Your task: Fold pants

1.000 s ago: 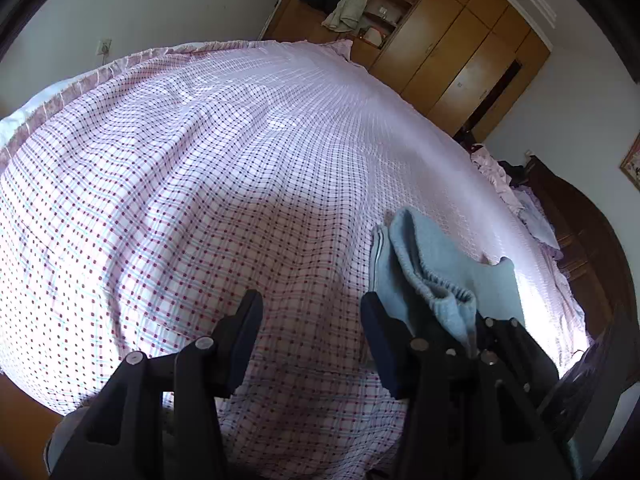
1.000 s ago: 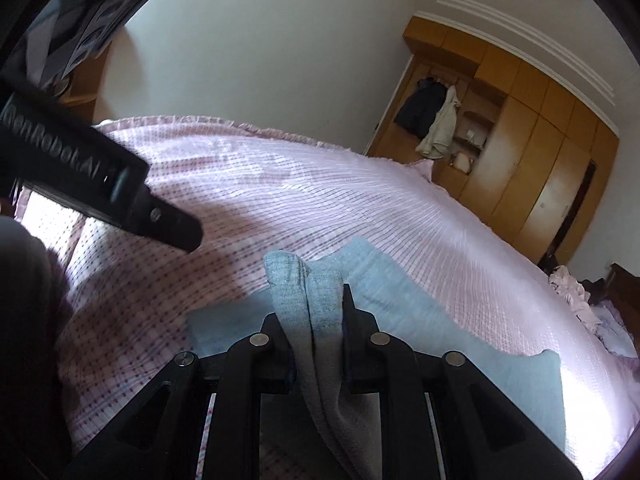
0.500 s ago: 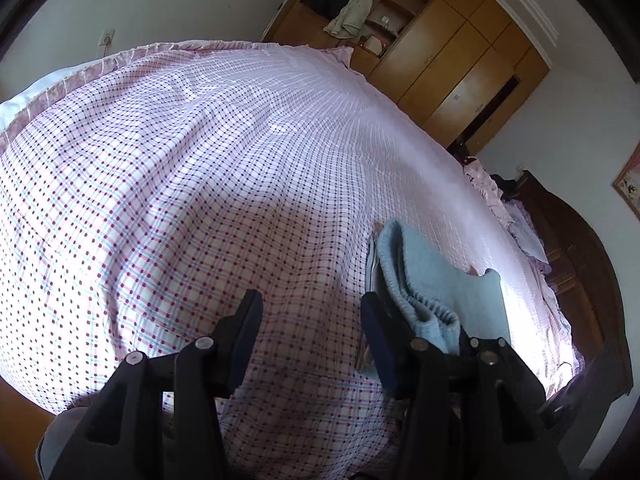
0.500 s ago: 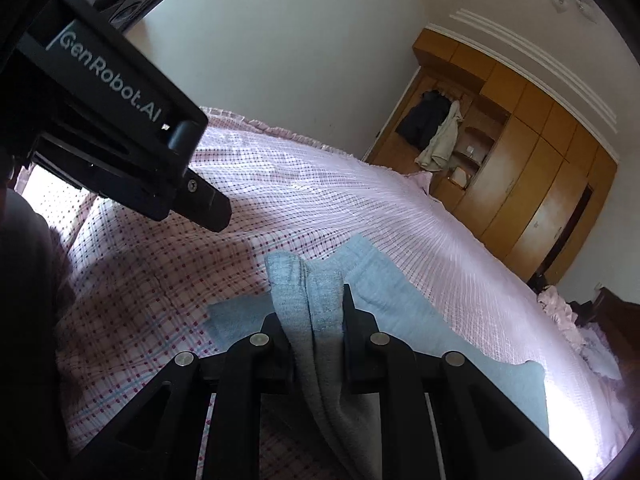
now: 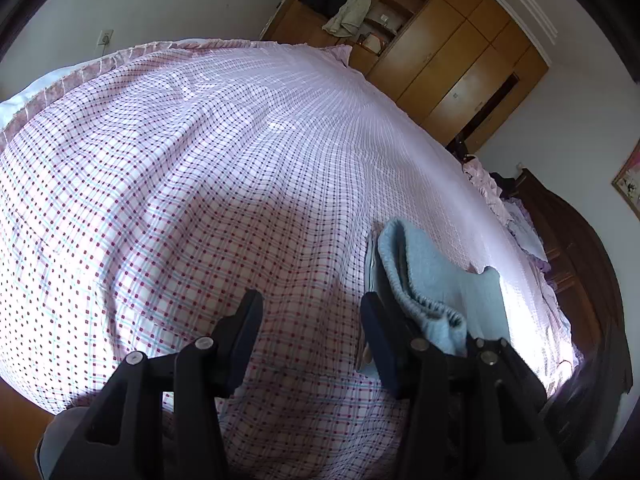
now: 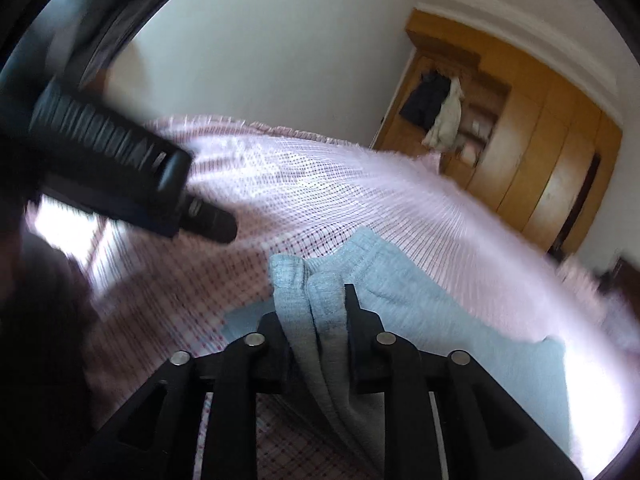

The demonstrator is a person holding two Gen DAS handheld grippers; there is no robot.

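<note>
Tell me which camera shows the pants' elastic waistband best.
The left wrist view: the pants lie sharp there, gathered waistband facing the camera. The right wrist view is motion-blurred and shows only bunched fabric between the right gripper's fingers.

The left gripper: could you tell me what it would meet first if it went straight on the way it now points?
Most likely the checked bedspread: the left gripper stands open and empty, angled down at bare cover. The folded blue pants lie off to its right, outside that line.
</note>
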